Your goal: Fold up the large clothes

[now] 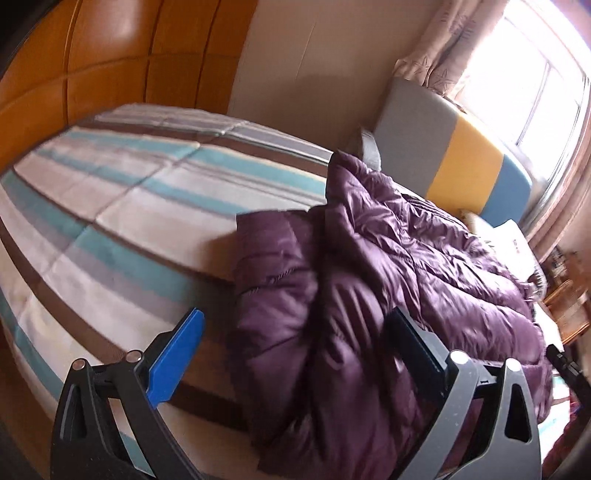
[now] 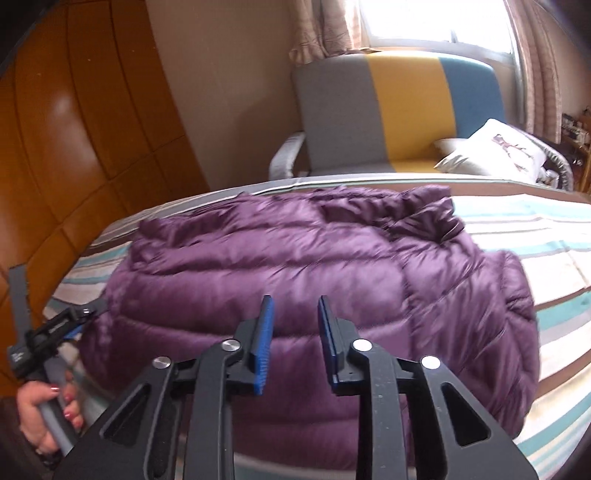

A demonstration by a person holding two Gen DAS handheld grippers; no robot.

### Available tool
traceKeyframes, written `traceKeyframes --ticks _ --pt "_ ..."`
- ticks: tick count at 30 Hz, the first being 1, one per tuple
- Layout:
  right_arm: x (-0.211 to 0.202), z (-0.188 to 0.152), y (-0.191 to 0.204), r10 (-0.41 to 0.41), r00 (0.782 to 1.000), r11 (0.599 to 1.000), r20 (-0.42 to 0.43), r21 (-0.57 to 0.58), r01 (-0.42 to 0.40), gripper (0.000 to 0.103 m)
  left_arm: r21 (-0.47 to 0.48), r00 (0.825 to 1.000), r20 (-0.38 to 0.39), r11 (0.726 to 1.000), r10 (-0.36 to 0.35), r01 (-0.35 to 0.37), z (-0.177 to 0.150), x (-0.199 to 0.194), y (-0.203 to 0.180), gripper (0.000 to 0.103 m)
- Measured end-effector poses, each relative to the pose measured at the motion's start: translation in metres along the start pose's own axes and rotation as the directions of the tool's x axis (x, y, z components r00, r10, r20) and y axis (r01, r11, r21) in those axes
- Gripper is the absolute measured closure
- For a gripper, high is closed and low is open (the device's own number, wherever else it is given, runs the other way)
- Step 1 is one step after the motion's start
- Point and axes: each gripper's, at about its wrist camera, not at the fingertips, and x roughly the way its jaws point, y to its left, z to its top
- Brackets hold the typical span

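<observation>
While both tools hover clear of the garment, the step in hand appears to be choosing the next grasp for a fold.

Nearest in the left wrist view, the left tool (image 1: 295, 350) stands released, its blue pads wide apart at the bottom of the frame with nothing pressed between them. The purple down jacket (image 1: 388, 277) fills the lower centre and right of that frame, behind and between the fingers, and no pinch on it is visible. In the right wrist view, the right tool (image 2: 295, 332) sits at bottom centre with a narrow gap between its pads; no fabric is in that gap, so it counts as released. At the lower left of this frame a hand (image 2: 44, 413) grips the grey handle of the other tool.

Beyond the tools, the jacket (image 2: 295, 266) lies bunched across the striped bed (image 2: 554, 266), one sleeve or side panel turned over at the frame's right. Farther back stand a grey, yellow and blue chair (image 2: 388, 110), a pillow (image 2: 491, 151) and a bright window (image 2: 424, 18). An orange wood-panelled wall (image 2: 74, 129) fills the left.

To do the step well:
1. Open the right tool wider before descending; padded fabric is thick.
2. Take matching edge points, one per tool, on a seam or hem where the slippery shell is less likely to slide.
3. Lift only enough to clear the bulk, then lay the panel flat and press out trapped air.
</observation>
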Motion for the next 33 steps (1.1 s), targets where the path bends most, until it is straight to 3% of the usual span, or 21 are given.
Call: traceKeyframes --ticks 5,8,9,12,26,29,33 --pt "-0.004 -0.015 0.019 0.022 1.0 0.999 -0.013 -0.039 -0.022 0.08 -0.022 0.995 -0.024 0.995 -0.096 0.095 -0.011 -0.003 0.002 0.017" --pt "-0.001 -0.02 0.024 0.016 1.0 0.998 -0.022 -0.062 -0.017 0.08 -0.027 0.993 -0.041 0.993 -0.114 0.113 -0.016 -0.001 0.0 0.019" --pt "0.0 -0.02 0.024 0.016 1.0 0.998 -0.025 -0.062 -0.017 0.088 -0.038 0.991 -0.047 0.992 -0.125 0.123 -0.018 0.0 0.001 0.021" --pt "0.004 -0.021 0.026 0.012 0.999 0.998 -0.036 -0.067 -0.014 0.09 -0.091 0.985 -0.07 0.984 -0.157 0.15 -0.021 0.003 0.005 0.024" --pt "0.045 -0.036 0.025 -0.018 0.989 0.996 -0.146 -0.084 0.005 0.09 -0.14 0.975 -0.011 0.965 -0.223 0.22 -0.023 0.01 0.002 0.035" --pt "0.045 -0.037 0.02 0.004 0.99 0.999 -0.144 -0.039 -0.01 0.09 -0.171 0.967 0.001 0.953 -0.255 0.251 -0.024 0.014 0.003 0.039" --pt "0.044 -0.038 0.025 -0.022 0.991 0.998 -0.128 -0.064 0.014 0.09 -0.233 0.954 0.016 0.927 -0.299 0.294 -0.03 0.016 0.009 0.043"
